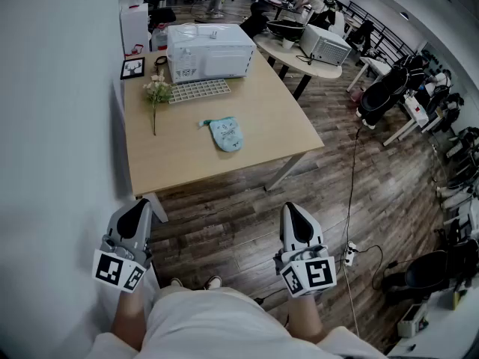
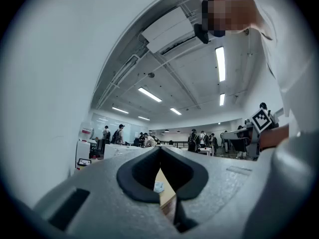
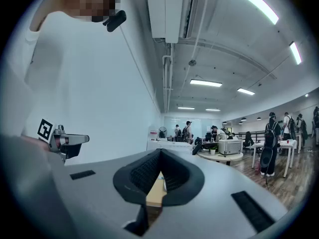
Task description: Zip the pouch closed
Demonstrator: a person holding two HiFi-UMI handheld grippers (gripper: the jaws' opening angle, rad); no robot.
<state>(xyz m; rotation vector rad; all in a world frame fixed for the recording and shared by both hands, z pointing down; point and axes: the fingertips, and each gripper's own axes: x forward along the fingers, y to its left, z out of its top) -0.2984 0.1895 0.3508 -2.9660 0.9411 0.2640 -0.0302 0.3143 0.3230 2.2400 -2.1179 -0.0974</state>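
Note:
A light blue pouch (image 1: 226,134) lies flat near the middle of the wooden table (image 1: 187,155), well ahead of me. My left gripper (image 1: 140,206) hangs low at the left, short of the table's near edge, shut and empty. My right gripper (image 1: 293,212) hangs level with it at the right, also shut with nothing in it. Through the left gripper view a sliver of the pouch (image 2: 158,186) shows between the closed tips. The right gripper view shows only a strip of the table (image 3: 155,190) past its closed pads.
A white microwave-like box (image 1: 209,51), a perforated tray (image 1: 199,90), a small flower stem (image 1: 156,96) and a framed marker card (image 1: 132,68) stand at the table's far side. A white wall runs along the left. Cables and a power strip (image 1: 349,253) lie on the wood floor at right.

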